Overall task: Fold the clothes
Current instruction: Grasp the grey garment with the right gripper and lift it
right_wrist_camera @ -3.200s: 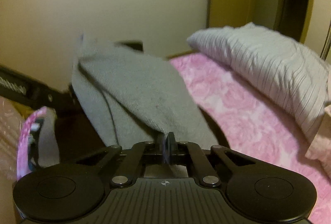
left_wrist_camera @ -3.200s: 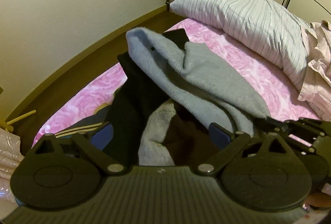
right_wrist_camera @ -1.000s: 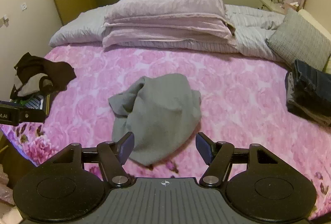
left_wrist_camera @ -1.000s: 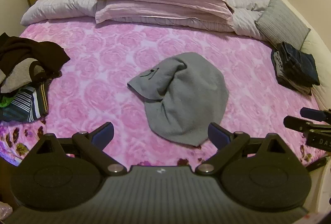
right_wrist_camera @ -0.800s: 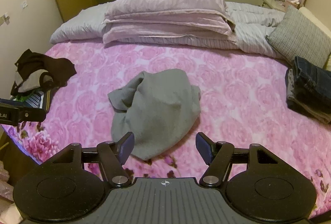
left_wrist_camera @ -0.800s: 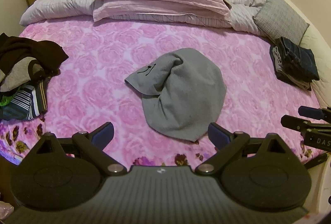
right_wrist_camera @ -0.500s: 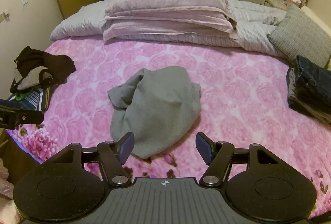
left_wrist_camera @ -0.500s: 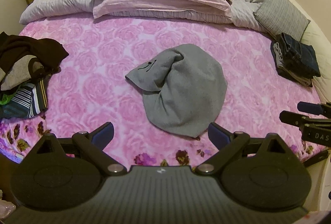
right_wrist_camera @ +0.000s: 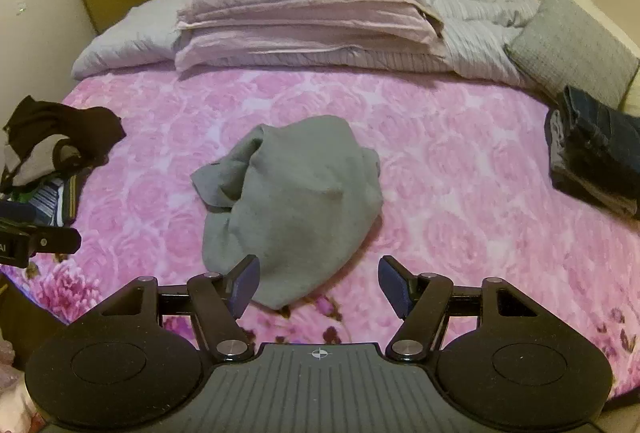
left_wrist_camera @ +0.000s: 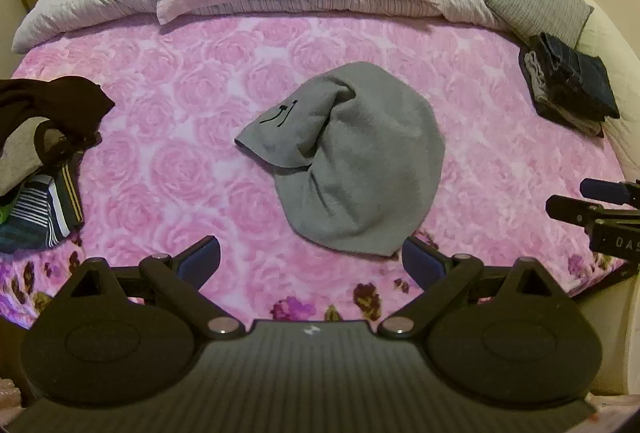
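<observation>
Both your left gripper [left_wrist_camera: 310,259] and right gripper [right_wrist_camera: 318,287] gape wide, empty, near the crumpled grey garment [left_wrist_camera: 352,169] on the bed [left_wrist_camera: 180,161]; only the left view shows its black marking.

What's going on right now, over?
Left gripper open, right gripper open, both empty. Grey garment crumpled mid-bed, unfolded. Nothing blocking it.

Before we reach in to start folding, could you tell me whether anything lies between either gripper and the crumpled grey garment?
Nothing visible does. Only bare pink floral bedspread separates the open left gripper and right gripper from the grey garment.
</observation>
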Available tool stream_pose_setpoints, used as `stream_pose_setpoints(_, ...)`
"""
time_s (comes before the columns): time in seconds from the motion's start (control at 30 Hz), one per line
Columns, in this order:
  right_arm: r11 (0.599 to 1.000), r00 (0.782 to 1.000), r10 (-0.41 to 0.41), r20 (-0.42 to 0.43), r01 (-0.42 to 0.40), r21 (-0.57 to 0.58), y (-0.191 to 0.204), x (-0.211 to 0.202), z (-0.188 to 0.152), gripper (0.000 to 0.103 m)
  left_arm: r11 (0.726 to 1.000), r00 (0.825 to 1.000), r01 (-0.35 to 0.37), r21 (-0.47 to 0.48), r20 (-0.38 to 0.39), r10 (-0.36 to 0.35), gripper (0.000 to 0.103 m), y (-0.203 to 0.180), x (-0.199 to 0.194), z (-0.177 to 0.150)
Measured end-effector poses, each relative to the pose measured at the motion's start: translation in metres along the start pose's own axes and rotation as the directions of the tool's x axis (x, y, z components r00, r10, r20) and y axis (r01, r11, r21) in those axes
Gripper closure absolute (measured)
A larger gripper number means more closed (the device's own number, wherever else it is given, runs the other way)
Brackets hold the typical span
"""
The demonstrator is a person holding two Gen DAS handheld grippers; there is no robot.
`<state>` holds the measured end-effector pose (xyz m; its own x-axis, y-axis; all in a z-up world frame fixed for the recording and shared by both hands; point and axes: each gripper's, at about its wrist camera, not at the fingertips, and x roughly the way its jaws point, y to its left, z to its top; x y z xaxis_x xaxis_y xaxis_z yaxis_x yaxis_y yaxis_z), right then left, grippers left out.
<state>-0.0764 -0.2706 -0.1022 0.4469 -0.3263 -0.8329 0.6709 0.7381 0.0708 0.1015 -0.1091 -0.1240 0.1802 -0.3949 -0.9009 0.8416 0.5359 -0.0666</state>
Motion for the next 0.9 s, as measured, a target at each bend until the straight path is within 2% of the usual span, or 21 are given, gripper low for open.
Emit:
stream_pose_setpoints(0.2,1.000,0.999,-0.016,-0.030,0.017,0.023,0.010,0.018,0.011,0.040,1.000,0.999,-0.008,-0.009,-0.036,0.008,0.007,0.025,0.022,0.013)
stream_pose_setpoints(0.43,0.999,0.998,-0.039,-0.051,0.040,0.023,0.029,0.052,0.037,0.040,0.997,0.997,-0.056,-0.060,-0.058,0.052,0.007,0.081,0.051,0.035)
stream_pose_setpoints(0.67,0.999,0.996,-0.043,-0.078,0.044,0.009,0.054,0.107,0.080,0.040,0.989,0.992,-0.105,-0.100,-0.080,0.097,0.007,0.143,0.092,0.059)
stream_pose_setpoints(0.9,1.000,0.995,0.014,-0.101,-0.013,0.005,0.080,0.170,0.115,0.040,0.978,0.985,-0.147,-0.151,-0.109,0.131,0.007,0.197,0.135,0.086)
